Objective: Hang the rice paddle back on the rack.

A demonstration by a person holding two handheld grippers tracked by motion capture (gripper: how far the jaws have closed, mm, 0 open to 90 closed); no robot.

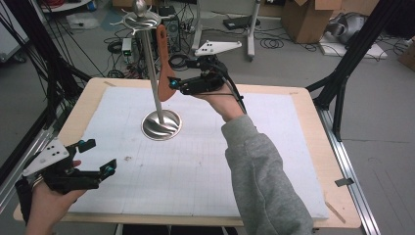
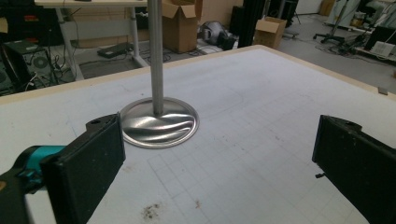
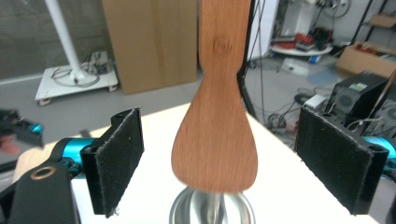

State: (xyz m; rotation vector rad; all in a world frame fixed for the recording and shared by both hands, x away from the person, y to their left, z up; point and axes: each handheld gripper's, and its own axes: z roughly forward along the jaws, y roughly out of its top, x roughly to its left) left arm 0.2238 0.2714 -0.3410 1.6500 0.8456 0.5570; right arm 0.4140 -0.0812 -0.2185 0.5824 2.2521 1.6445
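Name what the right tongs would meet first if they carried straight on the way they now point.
Probably the wooden spatula, hanging between the open right tongs; beyond it stands the metal stand.

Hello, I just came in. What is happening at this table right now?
A person works with a handheld gripper in each hand. The right gripper is raised beside a wooden spatula that hangs from the top of a metal stand. Its jaws are open on either side of the blade, not closed on it. The left gripper, also open, rests low near the front corner of the table, away from the stand.
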